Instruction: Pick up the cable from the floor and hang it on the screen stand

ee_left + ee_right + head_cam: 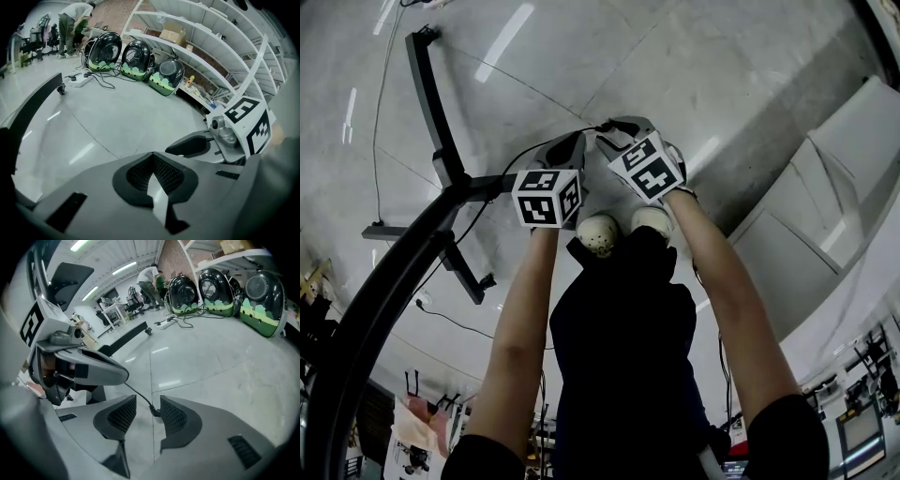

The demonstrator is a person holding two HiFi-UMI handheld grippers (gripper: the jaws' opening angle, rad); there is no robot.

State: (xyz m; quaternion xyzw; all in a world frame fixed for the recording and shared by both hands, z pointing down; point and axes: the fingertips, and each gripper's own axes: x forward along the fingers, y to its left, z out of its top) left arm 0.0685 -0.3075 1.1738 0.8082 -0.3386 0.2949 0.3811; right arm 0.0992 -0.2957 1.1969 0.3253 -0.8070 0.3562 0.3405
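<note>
This is a workshop-like lab hall. A broad polished concrete floor (117,117) runs to white open shelving (201,28) on the right, which carries a cardboard box (172,35). Three black-and-green domed cases (136,58) line its foot, beside a power strip (79,80). Far off are office chairs (35,40), a worktop (112,310) and ceiling strip lights (124,268).

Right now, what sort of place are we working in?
Probably a workshop or lab with storage: a polished grey concrete floor, tall white metal shelving holding brown cardboard boxes, three black-and-green domed cases leaning beneath it, and desks with office chairs further back.
</note>
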